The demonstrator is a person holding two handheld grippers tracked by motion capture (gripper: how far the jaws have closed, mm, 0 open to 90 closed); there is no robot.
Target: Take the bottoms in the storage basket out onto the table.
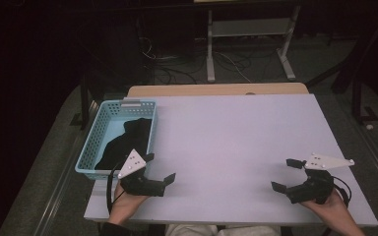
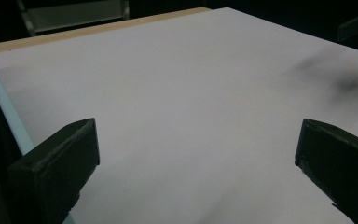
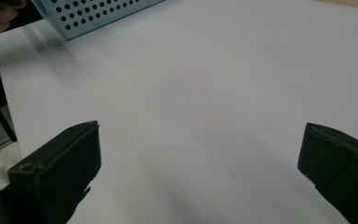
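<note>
Left claw [image 1: 160, 168] gapes empty at lower left beside the blue perforated basket [image 1: 92, 140] holding black cloth [image 1: 125, 143]; right claw [image 1: 285, 174], lower right, likewise spread.

White table [image 1: 236, 147] on a wooden base edge [image 1: 216, 90]; behind it, a metal stand [image 1: 248, 44] and floor cables [image 1: 177, 69].

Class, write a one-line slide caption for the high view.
Two open hand-held grippers, left and right, rest on a white table beside a light-blue perforated plastic basket holding dark cloth.
</note>
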